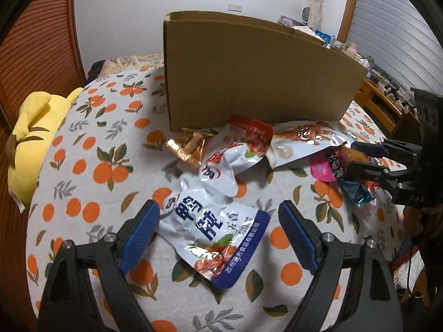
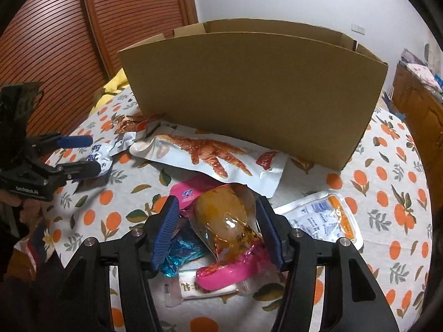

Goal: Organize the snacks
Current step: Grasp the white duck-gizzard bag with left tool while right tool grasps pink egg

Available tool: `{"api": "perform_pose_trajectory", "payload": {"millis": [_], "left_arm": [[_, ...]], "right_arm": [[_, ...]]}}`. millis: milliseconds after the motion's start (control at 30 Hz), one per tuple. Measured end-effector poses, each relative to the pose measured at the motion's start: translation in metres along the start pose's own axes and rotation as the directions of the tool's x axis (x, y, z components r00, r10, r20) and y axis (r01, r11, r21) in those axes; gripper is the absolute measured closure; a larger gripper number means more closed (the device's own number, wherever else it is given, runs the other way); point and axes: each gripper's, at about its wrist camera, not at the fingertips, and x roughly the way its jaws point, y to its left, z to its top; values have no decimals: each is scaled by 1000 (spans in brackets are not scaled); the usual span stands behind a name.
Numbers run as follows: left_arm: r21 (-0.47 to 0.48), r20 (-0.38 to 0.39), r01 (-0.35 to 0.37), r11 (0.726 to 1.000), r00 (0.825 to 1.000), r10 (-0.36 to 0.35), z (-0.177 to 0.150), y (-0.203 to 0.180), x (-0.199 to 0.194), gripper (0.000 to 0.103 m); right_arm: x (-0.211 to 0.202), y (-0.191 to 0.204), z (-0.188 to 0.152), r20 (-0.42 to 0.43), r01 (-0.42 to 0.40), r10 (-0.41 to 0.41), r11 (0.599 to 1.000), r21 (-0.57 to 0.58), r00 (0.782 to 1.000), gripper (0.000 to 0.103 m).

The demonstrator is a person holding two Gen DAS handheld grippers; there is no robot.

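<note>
- Several snack packs are still lying loose on the orange-print bed cover [image 1: 91, 149], in front of the cardboard box [image 1: 257, 80]; its inside is hidden from us.
- We are holding the left tongs [image 1: 218, 232] wide apart around the white-and-blue pouch [image 1: 213, 229], not gripping.
- We are pressing the right tongs [image 2: 216, 232] against the clear amber pack [image 2: 229, 221].
- Nearly all sorting is remaining, we are judging.

Snack packets [image 1: 221, 182] lie scattered on the bedspread [image 1: 91, 144] before the upright cardboard box [image 1: 257, 74].

Right tool [image 2: 216, 229] pads touching amber snack pouch [image 2: 229, 221]; cardboard box [image 2: 254, 91] behind.
</note>
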Motion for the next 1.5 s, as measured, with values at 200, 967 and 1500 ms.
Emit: {"api": "perform_pose_trajectory", "payload": {"millis": [200, 967, 1500], "left_arm": [[-17, 21, -15, 1000, 1000, 16, -2, 4, 2, 15], [-70, 6, -40, 997, 999, 41, -10, 11, 4, 50], [10, -5, -101, 995, 995, 101, -13, -4, 8, 48]], "right_arm": [[6, 0, 0, -4, -9, 9, 1000, 21, 1000, 41], [9, 3, -9, 19, 12, -12, 1000, 16, 1000, 40], [10, 3, -9, 21, 20, -20, 1000, 23, 1000, 40]]}}
